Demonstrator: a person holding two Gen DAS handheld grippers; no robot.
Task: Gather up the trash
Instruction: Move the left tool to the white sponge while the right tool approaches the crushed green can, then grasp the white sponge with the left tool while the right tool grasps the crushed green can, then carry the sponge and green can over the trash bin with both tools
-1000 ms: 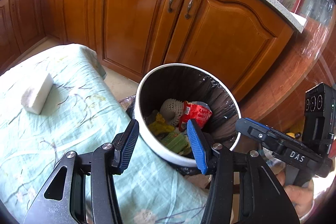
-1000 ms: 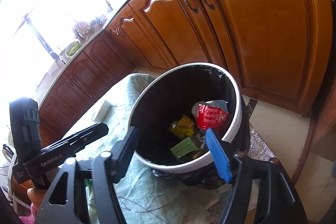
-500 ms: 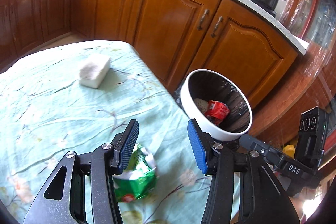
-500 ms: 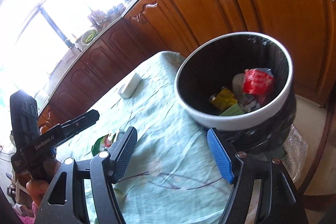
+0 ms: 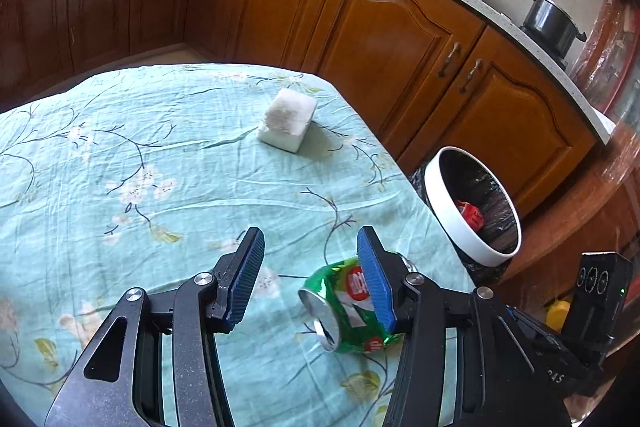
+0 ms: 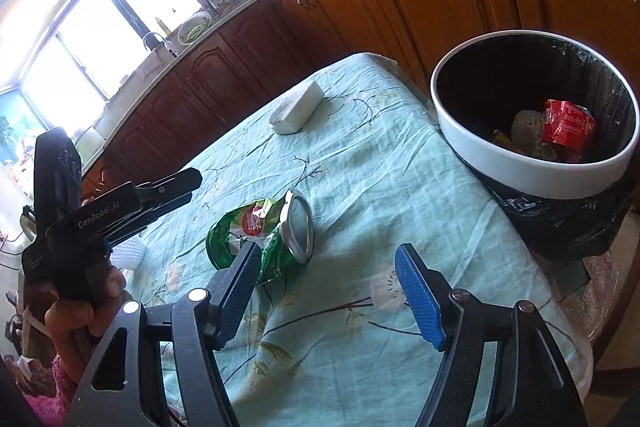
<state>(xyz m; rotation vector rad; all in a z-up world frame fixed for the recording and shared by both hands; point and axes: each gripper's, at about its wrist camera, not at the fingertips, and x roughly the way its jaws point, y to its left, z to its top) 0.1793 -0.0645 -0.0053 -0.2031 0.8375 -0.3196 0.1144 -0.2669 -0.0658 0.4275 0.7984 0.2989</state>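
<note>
can: The crushed green can [image 5: 348, 307] lies on its side on the table [image 5: 160, 167], near the edge by the bin [image 5: 472, 215]; its silver end faces you in the left view.
left tongs: Your left tongs [image 5: 310, 279] are spread and hold nothing; the can sits behind the right-hand pad, not between the two.
right tongs: Your right tongs [image 6: 328, 291] are spread wider, also holding nothing, with the can [image 6: 260, 239] just past the left-hand pad.
handling: Judge it light and thin-walled, already dented; it will give under a squeeze and may roll or skid on the cloth.
where to grip: Take it across the creased middle, pads on the flattened sides, not on the rim [image 6: 298, 227], which looks hard and slick.
block: The white block [image 5: 286, 119] lies well apart, farther up the table; it looks light and soft.
bin: It stands just off the table corner, lined in black, with wrappers inside.
</note>
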